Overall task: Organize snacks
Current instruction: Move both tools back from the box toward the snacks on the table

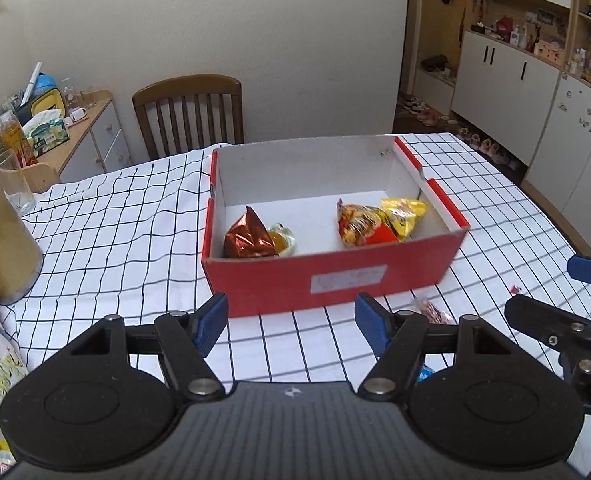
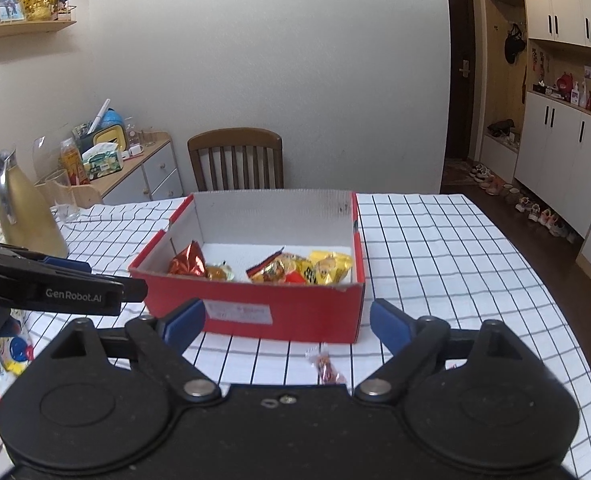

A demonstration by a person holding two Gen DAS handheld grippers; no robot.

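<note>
Box (image 1: 327, 280), red, on checked tablecloth (image 1: 115, 220), four snack packets inside. Left gripper (image 1: 291, 320) and right gripper (image 2: 287, 322) both spread wide, empty. Wrapped candy (image 2: 325, 366) near right gripper.

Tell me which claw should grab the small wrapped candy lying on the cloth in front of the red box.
Right. The right claw is open with the candy just ahead between its fingers; for the left claw it lies off to its right side.

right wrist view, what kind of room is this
Most likely a home dining area by the entryway: a wooden dining chair at a table with a checked tablecloth, and shoes lined up below white cabinets.
</note>
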